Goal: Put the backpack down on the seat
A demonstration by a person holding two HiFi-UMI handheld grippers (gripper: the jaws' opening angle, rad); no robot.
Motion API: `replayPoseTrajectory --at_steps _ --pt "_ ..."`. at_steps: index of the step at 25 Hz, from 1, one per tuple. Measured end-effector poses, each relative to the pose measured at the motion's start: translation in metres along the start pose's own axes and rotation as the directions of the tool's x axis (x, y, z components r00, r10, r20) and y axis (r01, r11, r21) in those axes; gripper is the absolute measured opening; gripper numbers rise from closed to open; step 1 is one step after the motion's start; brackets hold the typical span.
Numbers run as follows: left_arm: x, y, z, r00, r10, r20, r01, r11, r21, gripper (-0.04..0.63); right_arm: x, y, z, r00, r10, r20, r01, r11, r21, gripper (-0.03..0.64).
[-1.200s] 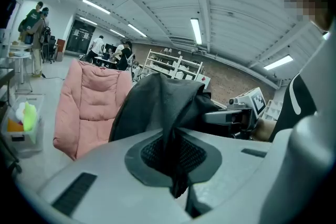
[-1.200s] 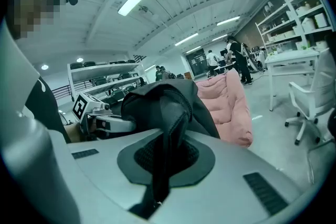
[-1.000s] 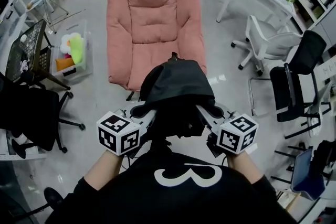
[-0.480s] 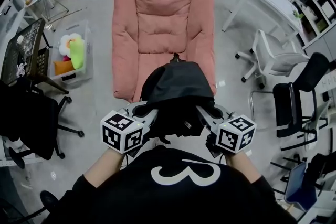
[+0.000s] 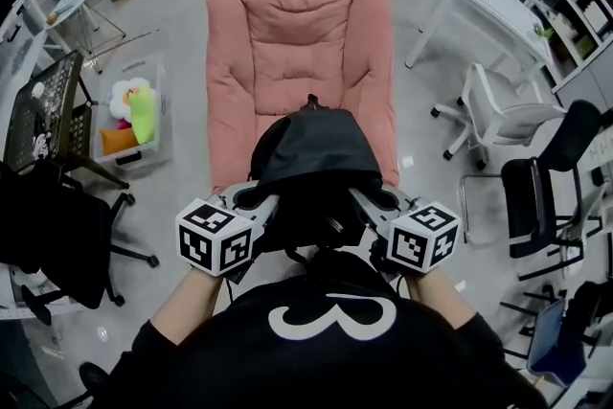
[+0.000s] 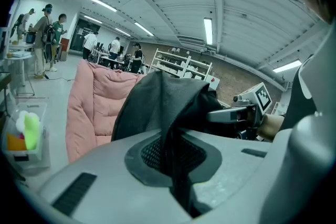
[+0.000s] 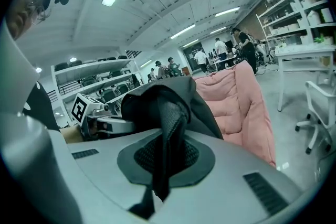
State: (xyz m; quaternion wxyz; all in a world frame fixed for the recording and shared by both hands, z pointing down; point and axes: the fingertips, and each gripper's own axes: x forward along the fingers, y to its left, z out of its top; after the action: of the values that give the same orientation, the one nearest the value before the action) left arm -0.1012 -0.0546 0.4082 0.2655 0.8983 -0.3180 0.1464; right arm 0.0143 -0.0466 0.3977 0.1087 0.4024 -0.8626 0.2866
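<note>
Since the earlier frames the person has closed in on the pink armchair [image 5: 302, 34] and squared up to it. It sat off to the left before and now lies straight ahead, its front edge hidden behind the load.

Nearest, the left hand-held gripper [image 5: 251, 201] is pressed together on a strap [image 6: 173, 155] of the black backpack [image 5: 311, 153], with the webbing running down between its pads. The right hand-held gripper [image 5: 375, 201] pinches the other strap [image 7: 163, 149] the same way. Neither grip has altered.

Between them the backpack hangs in the air. Its upper part is over the front of the seat cushion and, as far as I can judge, it is not yet resting there.

Farther off stand a clear bin of toys [image 5: 129, 115] to the left and a white office chair [image 5: 498, 105] to the right.

The approach looks almost finished. What remains is to carry the bag a little forward, lower it onto the cushion and let both straps go.
</note>
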Motion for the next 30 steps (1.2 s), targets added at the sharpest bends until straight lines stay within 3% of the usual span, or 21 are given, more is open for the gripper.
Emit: replayPoseTrajectory --at_steps 11,30 --pt "0.03 0.048 0.024 0.998 0.057 -0.01 -0.057 0.998 -0.029 0.014 0.051 -0.034 0.028 0.999 0.043 -0.029 -0.043 0.999 0.001 0.014" --pt "0.167 0.171 0.073 0.985 0.143 -0.099 -0.155 0.98 -0.123 0.014 0.176 -0.177 0.082 0.988 0.069 -0.135 -0.064 0.997 0.037 0.014"
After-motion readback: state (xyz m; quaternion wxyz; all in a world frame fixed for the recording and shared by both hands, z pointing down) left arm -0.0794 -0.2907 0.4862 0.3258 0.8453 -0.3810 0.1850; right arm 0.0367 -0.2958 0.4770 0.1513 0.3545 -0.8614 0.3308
